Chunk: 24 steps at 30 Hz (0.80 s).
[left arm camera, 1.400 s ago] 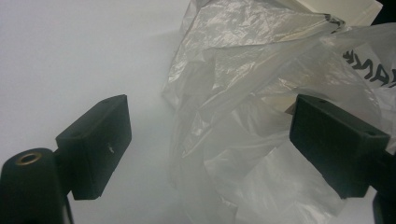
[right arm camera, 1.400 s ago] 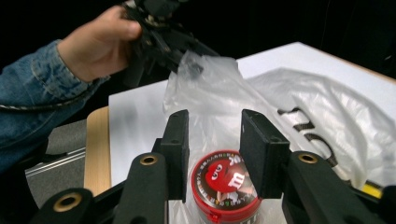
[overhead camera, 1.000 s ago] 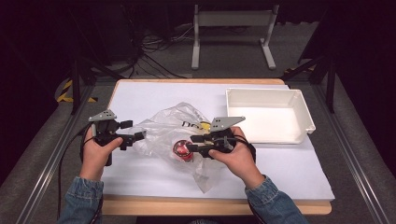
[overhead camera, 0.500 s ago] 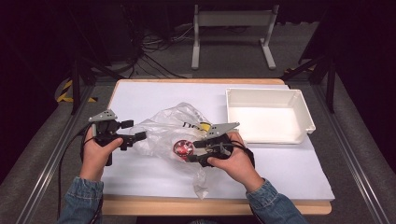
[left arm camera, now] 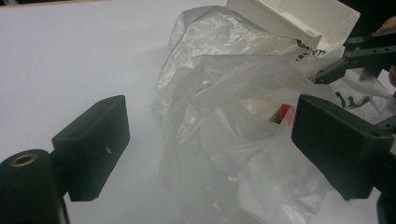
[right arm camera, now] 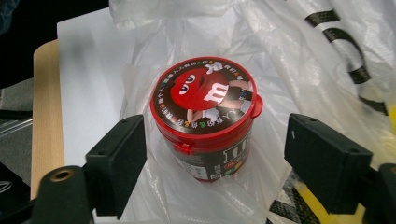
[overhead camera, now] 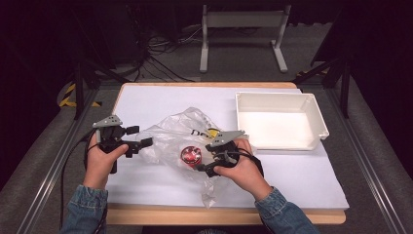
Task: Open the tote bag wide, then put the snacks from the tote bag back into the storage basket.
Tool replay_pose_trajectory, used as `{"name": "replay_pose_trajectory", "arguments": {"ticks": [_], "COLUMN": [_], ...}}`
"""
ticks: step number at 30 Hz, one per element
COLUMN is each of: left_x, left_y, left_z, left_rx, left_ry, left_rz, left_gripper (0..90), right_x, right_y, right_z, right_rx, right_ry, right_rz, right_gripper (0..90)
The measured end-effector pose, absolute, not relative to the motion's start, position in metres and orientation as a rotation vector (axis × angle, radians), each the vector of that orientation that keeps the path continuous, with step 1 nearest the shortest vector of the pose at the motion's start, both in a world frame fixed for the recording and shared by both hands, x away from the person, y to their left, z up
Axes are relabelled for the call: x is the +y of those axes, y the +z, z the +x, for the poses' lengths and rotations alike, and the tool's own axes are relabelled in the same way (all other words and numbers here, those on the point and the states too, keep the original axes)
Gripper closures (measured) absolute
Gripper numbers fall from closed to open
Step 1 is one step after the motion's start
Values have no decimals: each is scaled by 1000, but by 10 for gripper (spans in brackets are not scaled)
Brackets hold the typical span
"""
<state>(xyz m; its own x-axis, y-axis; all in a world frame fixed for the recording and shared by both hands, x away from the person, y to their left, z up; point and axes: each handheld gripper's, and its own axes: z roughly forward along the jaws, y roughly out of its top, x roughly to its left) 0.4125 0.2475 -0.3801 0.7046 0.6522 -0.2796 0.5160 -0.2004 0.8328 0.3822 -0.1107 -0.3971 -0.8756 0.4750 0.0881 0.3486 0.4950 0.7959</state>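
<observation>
My right gripper, jaws just been opening and now spread wide, sits w/ a red-lidded candy tub upright between the pads, gaps on both sides, not pinched. Tub stands on the crumpled clear plastic bag mid-table, left of the white tray. My left gripper is spread too, at the bag's left edge; bag lies between its jaws, unpinched.
</observation>
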Motion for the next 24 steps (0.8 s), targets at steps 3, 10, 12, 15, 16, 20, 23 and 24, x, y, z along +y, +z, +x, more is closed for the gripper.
{"name": "replay_pose_trajectory", "arguments": {"ticks": [3, 10, 12, 15, 16, 20, 23, 24], "left_x": [248, 248, 248, 248, 248, 248, 249, 249], "left_y": [-381, -382, -381, -381, -381, -379, -377, -377], "left_z": [413, 414, 414, 413, 413, 412, 410, 410], "left_rx": [910, 910, 911, 904, 902, 886, 880, 880], "left_ry": [164, 167, 170, 175, 177, 177, 181, 181], "left_rz": [1868, 1873, 1872, 1874, 1875, 1868, 1856, 1856], "left_gripper": [123, 115, 110, 103, 100, 88, 74, 70], "right_x": [-108, -98, -95, -92, -91, -88, -84, -84], "right_y": [-401, -412, -415, -418, -419, -422, -426, -426], "right_z": [383, 385, 386, 388, 388, 389, 391, 391], "right_rx": [2599, 2629, 2627, 2624, 2624, 2623, 2626, 2626], "right_ry": [1317, 1289, 1277, 1279, 1278, 1290, 1297, 1297], "right_rz": [711, 684, 679, 651, 644, 630, 619, 619], "right_gripper": [183, 140, 135, 134, 135, 137, 143, 143]}}
